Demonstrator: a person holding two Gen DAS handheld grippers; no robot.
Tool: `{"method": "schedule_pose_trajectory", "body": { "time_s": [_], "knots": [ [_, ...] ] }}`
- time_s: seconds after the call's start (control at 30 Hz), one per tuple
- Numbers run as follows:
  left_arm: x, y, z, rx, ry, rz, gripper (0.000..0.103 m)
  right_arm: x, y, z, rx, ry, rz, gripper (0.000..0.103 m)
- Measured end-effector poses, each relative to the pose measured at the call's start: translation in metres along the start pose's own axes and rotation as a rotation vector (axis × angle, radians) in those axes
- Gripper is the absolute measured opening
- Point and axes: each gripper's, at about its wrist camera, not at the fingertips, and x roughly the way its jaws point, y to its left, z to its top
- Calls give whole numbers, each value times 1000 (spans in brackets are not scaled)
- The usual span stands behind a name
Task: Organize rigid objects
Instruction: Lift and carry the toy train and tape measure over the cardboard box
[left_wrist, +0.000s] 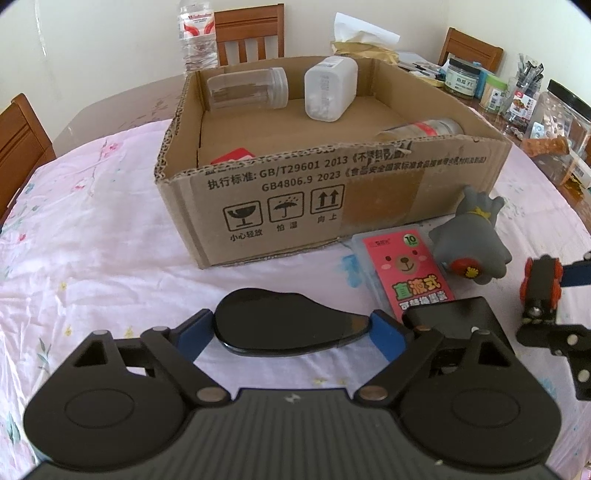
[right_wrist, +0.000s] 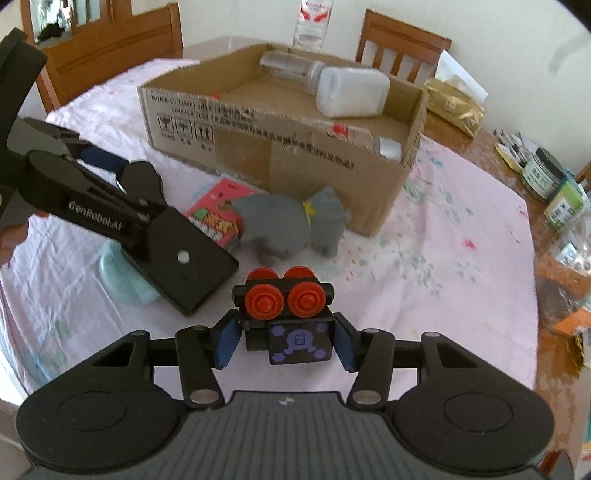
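Right tongs apparently clamp the toy car.

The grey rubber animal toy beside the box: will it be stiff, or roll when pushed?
The grey rubber animal toy looks soft and hollow, so probably light and squashy. It lies on its side; its stubby legs should stop rolling. Its matte skin probably grips well.

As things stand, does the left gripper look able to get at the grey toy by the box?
Probably not yet: the left gripper is shut on a black oval object, and the pink card pack lies between it and the grey toy.
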Motion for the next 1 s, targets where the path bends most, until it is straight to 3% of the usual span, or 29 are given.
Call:
{"method": "schedule_pose_trajectory", "body": {
  "time_s": [0.67, 1.0],
  "knots": [
    [-1, -3, -2, 21, -24, 6, 91, 8, -2, -3, 49, -2, 7, 61],
    [0, 3, 3, 127, -19, -52, 92, 7, -1, -4, 55, 0, 6, 61]
  ]
}}
